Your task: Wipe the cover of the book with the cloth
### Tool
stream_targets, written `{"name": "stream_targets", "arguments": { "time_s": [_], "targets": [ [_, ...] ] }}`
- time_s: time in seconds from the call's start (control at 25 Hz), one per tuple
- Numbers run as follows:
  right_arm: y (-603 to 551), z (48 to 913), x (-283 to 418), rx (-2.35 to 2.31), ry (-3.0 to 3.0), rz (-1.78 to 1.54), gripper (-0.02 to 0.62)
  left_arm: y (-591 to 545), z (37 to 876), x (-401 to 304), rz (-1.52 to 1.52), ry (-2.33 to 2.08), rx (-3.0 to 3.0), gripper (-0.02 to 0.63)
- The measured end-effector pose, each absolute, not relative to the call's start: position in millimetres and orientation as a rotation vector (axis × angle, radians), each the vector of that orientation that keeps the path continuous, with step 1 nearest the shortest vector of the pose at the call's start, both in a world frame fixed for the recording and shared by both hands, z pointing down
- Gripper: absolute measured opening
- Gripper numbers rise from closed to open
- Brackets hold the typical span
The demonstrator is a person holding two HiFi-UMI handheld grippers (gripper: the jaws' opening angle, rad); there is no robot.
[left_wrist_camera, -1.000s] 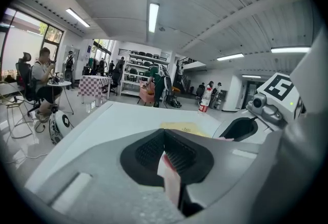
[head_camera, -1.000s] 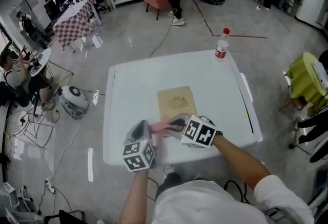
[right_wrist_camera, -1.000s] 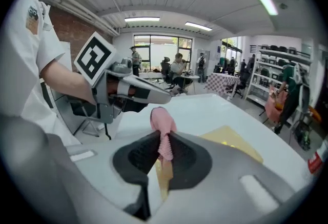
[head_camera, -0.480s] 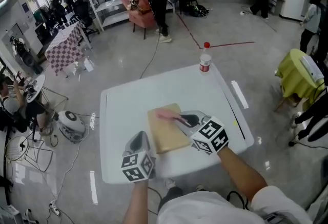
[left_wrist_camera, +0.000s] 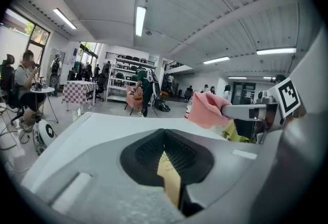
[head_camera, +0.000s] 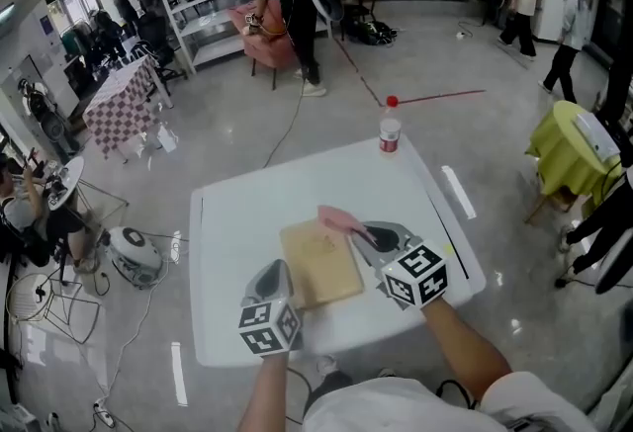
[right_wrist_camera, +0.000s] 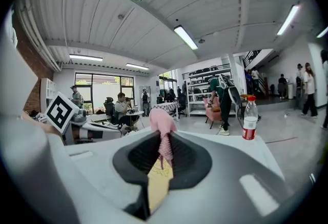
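Worktop: a white worktop [head_camera: 247,213] stands in an open hall, with people and shelving well behind it.
Book: a tan book [head_camera: 318,267] lies flat and closed near the middle of the worktop, cover up, turned a little off square to the edges.
Cloth: a pink cloth [head_camera: 336,219] sits at the book's far right corner, bunched, part of it past the book's edge. I cannot tell whether it presses on the cover or hangs just over it.
Right gripper: the right gripper [head_camera: 361,234] reaches in from the book's right side. Its fingers are clamped on the cloth, which pokes up above them and dangles below toward the cover.
Left gripper: the left gripper [head_camera: 276,266] is by the book's near left corner. Its fingers are drawn together with only a thin slit between them, the tan cover showing through it, and nothing is pinched there.
Bottle: a clear bottle [head_camera: 390,130] with a red cap and red label stands upright at the worktop's far edge, well apart from the book.
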State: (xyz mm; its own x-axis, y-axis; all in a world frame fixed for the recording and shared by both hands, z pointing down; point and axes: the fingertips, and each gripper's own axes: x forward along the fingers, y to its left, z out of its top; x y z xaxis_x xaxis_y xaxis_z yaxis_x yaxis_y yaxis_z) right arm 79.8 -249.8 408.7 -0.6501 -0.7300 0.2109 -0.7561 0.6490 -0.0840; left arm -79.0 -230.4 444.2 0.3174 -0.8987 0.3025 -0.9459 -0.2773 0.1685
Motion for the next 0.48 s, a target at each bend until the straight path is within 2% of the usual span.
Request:
{"name": "stream_targets", "arguments": {
  "time_s": [0.48],
  "targets": [
    [-256.6,409.6,64.7,1.217,-2.71,0.232,0.035,-233.8,446.6,-89.8,0.212,-1.667,2.261,0.006]
  ]
}}
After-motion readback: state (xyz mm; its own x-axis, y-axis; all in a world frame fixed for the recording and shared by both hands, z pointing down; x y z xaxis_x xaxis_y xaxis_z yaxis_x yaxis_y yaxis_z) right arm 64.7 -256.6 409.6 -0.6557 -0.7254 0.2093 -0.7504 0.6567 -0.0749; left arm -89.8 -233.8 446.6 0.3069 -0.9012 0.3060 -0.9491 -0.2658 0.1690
